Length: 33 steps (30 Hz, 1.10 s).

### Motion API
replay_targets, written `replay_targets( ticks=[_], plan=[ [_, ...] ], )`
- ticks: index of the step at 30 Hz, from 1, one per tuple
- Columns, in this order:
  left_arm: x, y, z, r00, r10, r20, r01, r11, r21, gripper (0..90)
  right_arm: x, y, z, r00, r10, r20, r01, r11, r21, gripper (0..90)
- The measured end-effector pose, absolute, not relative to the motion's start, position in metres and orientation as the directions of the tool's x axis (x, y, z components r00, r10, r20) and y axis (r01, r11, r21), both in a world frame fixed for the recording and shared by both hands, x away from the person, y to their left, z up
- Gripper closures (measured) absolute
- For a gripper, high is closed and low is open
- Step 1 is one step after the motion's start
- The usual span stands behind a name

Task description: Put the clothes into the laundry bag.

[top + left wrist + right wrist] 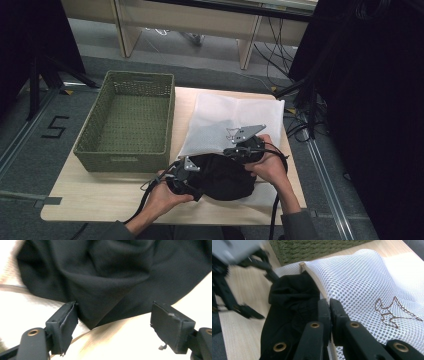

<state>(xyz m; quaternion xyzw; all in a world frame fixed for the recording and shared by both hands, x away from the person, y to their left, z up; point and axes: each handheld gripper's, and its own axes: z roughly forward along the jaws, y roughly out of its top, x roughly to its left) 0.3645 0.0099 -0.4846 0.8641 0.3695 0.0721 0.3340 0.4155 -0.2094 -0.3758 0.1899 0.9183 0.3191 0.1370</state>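
Black garment (225, 177): soft, limp, light; judged to bunch and sag, not slip. It lies crumpled at the mouth of the white mesh bag (235, 117), directly ahead of the left hand-held gripper (113, 322), jaws wide, nothing pinched. Right hand-held gripper (329, 312) clamped on the bag's rim, garment to its left. Best hold: a thick fold. Green basket (127, 120) beyond the left gripper; bare tabletop (85, 200) beside it.

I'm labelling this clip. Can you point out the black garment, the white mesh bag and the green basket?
black garment (110, 277), left gripper view, on its crumpled folds.
white mesh bag (372, 285), right gripper view, on its netting above the stitched logo.
green basket (95, 126), high view, on its left woven wall.
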Motion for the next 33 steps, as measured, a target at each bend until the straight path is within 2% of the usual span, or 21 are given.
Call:
replay_targets(
  ticks=[1,3,5,6,7,9,12,16,19,22,28,33],
  plan=[
    [0.368,0.006,-0.489,0.72,0.685,-0.111,0.584,-0.511,0.63,25.9,0.416,-0.209,-0.376,-0.891,0.435,-0.13,0.26,0.724,0.638,88.7],
    [0.374,0.001,-0.491,0.725,0.681,-0.101,0.573,-0.515,0.638,38.8,0.415,-0.21,-0.376,-0.891,0.435,-0.129,0.262,0.725,0.637,88.7],
    [0.383,-0.006,-0.491,0.739,0.668,-0.086,0.548,-0.522,0.654,55.4,0.415,-0.21,-0.376,-0.891,0.435,-0.127,0.263,0.725,0.637,88.7],
    [0.385,-0.008,-0.49,0.74,0.667,-0.083,0.541,-0.518,0.663,69.2,0.415,-0.21,-0.376,-0.892,0.434,-0.128,0.262,0.725,0.637,88.7],
    [0.388,-0.011,-0.488,0.737,0.671,-0.078,0.536,-0.511,0.672,74.6,0.415,-0.21,-0.376,-0.892,0.434,-0.128,0.261,0.725,0.637,88.7],
    [0.397,-0.016,-0.483,0.724,0.686,-0.073,0.533,-0.489,0.69,82.0,0.415,-0.21,-0.376,-0.893,0.431,-0.128,0.258,0.725,0.639,88.7],
    [0.41,-0.022,-0.474,0.702,0.708,-0.071,0.527,-0.45,0.721,84.5,0.414,-0.21,-0.375,-0.889,0.442,-0.119,0.273,0.72,0.638,88.7],
    [0.428,-0.025,-0.468,0.65,0.755,-0.087,0.537,-0.375,0.755,84.3,0.414,-0.211,-0.373,-0.892,0.436,-0.123,0.263,0.72,0.643,88.7],
    [0.429,-0.026,-0.473,0.648,0.755,-0.104,0.558,-0.376,0.74,79.1,0.414,-0.211,-0.375,-0.888,0.444,-0.117,0.275,0.719,0.638,88.7],
    [0.422,-0.022,-0.476,0.659,0.743,-0.121,0.573,-0.391,0.72,61.8,0.416,-0.213,-0.378,-0.892,0.436,-0.114,0.273,0.724,0.633,88.7],
    [0.397,-0.003,-0.465,0.663,0.73,-0.165,0.599,-0.385,0.703,36.6,0.416,-0.213,-0.379,-0.891,0.44,-0.116,0.275,0.724,0.632,88.7],
    [0.369,0.004,-0.463,0.704,0.682,-0.2,0.597,-0.415,0.687,32.3,0.416,-0.213,-0.378,-0.89,0.44,-0.116,0.275,0.724,0.633,88.7]
  ],
)
